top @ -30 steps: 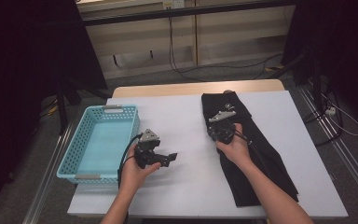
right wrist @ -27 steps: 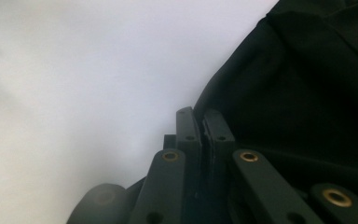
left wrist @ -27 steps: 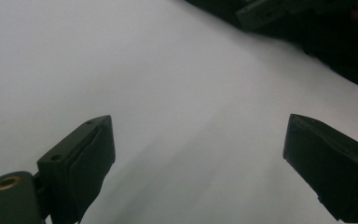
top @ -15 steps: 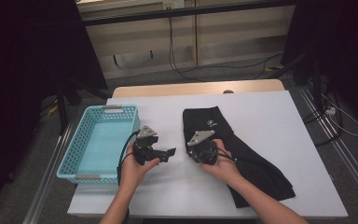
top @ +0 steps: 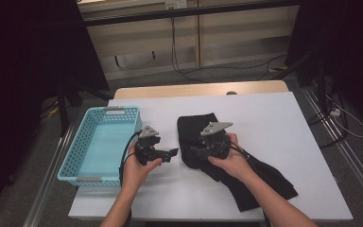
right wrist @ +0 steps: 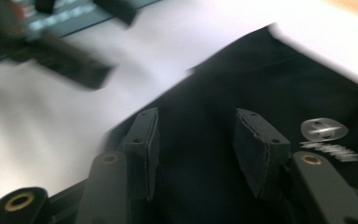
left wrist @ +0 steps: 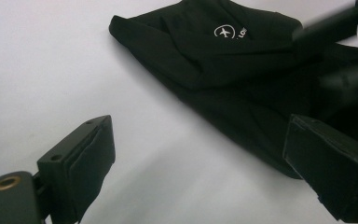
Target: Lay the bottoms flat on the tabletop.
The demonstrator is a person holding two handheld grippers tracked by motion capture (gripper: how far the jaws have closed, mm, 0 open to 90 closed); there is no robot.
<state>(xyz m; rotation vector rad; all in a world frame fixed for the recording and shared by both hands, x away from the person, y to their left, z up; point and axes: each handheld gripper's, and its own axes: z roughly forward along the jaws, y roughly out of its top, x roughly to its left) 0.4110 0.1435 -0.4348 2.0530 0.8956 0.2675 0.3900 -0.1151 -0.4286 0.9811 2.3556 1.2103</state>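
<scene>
Black folded trousers (top: 227, 161) lie at the centre of the white table (top: 283, 118), one end doubled over, right of the empty turquoise basket (top: 99, 142). The right gripper (right wrist: 196, 144) has just been opening and hangs over the fold with nothing pinched; the left gripper (left wrist: 205, 172) waits wide open beside the cloth. More folding probably remains.

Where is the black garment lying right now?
In the high view the black garment lies on the white table, right of centre, folded end nearest the blue basket, under the right gripper.
</scene>
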